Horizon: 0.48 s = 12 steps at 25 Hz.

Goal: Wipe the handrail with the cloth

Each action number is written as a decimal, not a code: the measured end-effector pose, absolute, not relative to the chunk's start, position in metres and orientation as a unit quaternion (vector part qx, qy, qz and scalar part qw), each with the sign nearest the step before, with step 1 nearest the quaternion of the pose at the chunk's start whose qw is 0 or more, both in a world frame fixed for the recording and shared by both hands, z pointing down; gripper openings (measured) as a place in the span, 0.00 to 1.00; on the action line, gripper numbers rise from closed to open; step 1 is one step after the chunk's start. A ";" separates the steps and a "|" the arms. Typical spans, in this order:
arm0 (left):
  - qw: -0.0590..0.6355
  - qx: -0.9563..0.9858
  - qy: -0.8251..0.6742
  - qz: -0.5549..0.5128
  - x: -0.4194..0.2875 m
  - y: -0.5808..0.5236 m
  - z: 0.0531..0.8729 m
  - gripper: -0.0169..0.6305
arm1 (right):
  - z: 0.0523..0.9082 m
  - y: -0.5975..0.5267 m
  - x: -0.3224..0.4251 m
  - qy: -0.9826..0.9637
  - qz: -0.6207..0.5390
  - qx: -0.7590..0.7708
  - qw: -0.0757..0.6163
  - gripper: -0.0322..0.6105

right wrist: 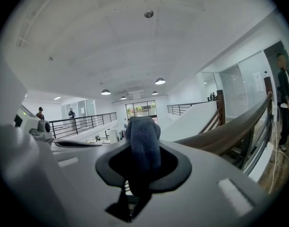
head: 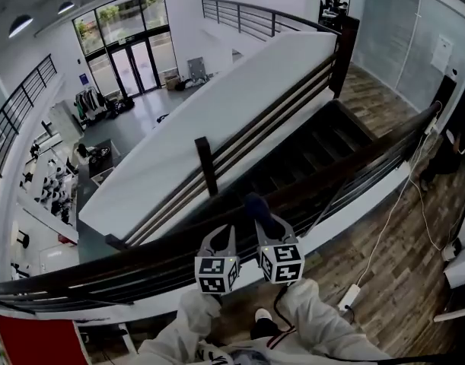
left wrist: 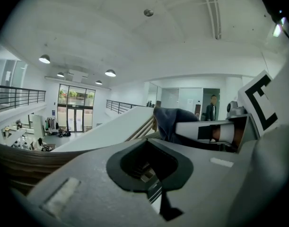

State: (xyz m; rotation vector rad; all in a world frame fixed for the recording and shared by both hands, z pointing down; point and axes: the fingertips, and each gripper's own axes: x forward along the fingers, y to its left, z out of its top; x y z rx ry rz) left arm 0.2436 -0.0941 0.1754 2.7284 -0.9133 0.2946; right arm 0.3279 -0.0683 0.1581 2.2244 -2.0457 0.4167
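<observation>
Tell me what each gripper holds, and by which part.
Right gripper: the dark blue cloth, clamped by one bunched end, the rest sticking out past the jaws. Left gripper: nothing, jaws together.

Dark blue cloth at the dark wooden handrail

The cloth (right wrist: pixel 143 136) is a bunched, fuzzy dark blue wad pinched upright between the jaws of the right gripper (right wrist: pixel 143 162), its rounded end sticking out past them. In the head view it sits over the handrail (head: pixel 354 162), a smooth dark brown rail sloping along the stairwell edge; whether they touch cannot be told.
</observation>
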 end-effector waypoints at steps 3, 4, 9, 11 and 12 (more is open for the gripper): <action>0.116 0.927 -0.342 0.101 0.206 -0.095 0.173 0.03 | 0.154 -0.073 0.287 -0.695 0.133 0.705 0.043 0.16; 0.112 0.924 -0.352 0.101 0.194 -0.096 0.173 0.03 | 0.154 -0.075 0.274 -0.704 0.132 0.697 0.043 0.16; 0.104 0.900 -0.412 0.099 0.133 -0.097 0.178 0.03 | 0.154 -0.085 0.211 -0.745 0.133 0.651 0.047 0.16; 0.105 0.890 -0.433 0.098 0.112 -0.093 0.179 0.03 | 0.154 -0.086 0.189 -0.761 0.134 0.633 0.052 0.16; 0.108 0.886 -0.440 0.100 0.102 -0.091 0.180 0.03 | 0.154 -0.086 0.178 -0.767 0.135 0.625 0.054 0.16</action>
